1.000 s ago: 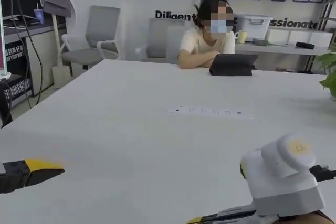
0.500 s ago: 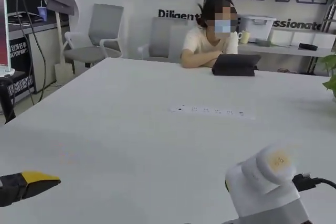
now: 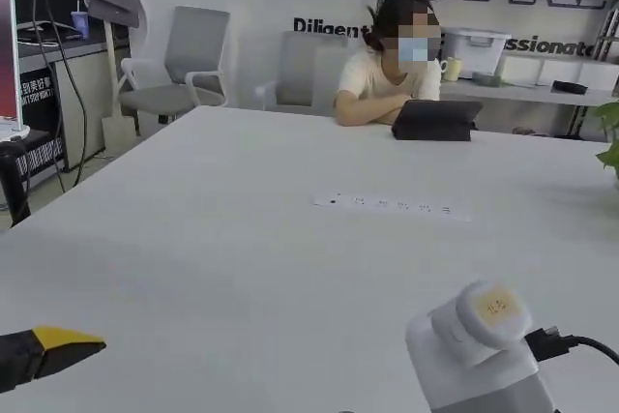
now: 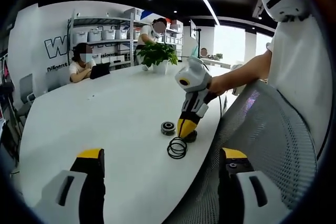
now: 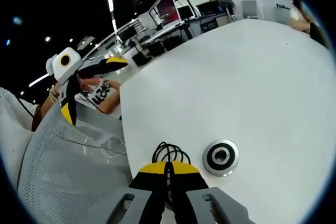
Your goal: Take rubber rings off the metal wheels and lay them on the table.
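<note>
White table (image 3: 290,268), gripper views — rubber rings (image 4: 177,148) beside metal wheel (image 4: 168,128)

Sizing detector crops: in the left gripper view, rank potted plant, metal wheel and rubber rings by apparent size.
1. potted plant, largest though farthest off.
2. rubber rings, a loose pile.
3. metal wheel.
The last two look nearly alike, so that order is unsure.
</note>
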`<action>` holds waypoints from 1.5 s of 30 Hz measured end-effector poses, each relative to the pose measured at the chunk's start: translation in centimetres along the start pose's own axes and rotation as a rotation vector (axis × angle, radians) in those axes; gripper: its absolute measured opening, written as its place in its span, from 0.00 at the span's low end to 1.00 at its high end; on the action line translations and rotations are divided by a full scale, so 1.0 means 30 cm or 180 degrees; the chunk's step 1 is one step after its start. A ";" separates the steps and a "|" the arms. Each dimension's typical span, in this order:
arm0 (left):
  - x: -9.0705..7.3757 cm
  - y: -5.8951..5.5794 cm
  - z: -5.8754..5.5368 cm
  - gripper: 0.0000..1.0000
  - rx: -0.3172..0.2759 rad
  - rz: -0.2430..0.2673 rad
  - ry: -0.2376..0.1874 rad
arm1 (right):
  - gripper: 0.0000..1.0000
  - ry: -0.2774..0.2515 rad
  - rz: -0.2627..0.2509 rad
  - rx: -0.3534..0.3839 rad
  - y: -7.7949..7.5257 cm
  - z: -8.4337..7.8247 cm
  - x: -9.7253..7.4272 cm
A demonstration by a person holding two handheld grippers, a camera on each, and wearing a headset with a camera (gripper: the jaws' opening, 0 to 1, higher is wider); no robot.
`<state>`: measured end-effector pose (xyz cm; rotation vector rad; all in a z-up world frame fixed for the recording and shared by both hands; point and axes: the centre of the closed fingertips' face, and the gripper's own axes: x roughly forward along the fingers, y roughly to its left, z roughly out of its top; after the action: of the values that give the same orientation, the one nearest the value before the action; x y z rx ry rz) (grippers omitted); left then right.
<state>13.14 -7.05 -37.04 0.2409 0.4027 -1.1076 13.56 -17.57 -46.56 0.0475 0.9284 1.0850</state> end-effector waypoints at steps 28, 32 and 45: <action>0.005 0.002 -0.010 0.88 0.0011 -0.0002 0.0065 | 0.00 0.0092 -0.0137 -0.0208 -0.020 -0.011 0.000; 0.005 0.001 -0.011 0.88 0.0012 -0.0004 0.0067 | 0.00 0.0064 -0.0173 -0.0195 -0.030 -0.007 -0.007; 0.002 0.003 -0.022 0.87 0.0006 -0.0002 0.0100 | 0.00 0.0141 -0.0185 -0.0268 -0.026 -0.018 0.000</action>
<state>13.12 -6.80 -37.66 0.2603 0.4298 -1.1058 13.78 -18.19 -47.26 -0.0728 0.9175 1.0738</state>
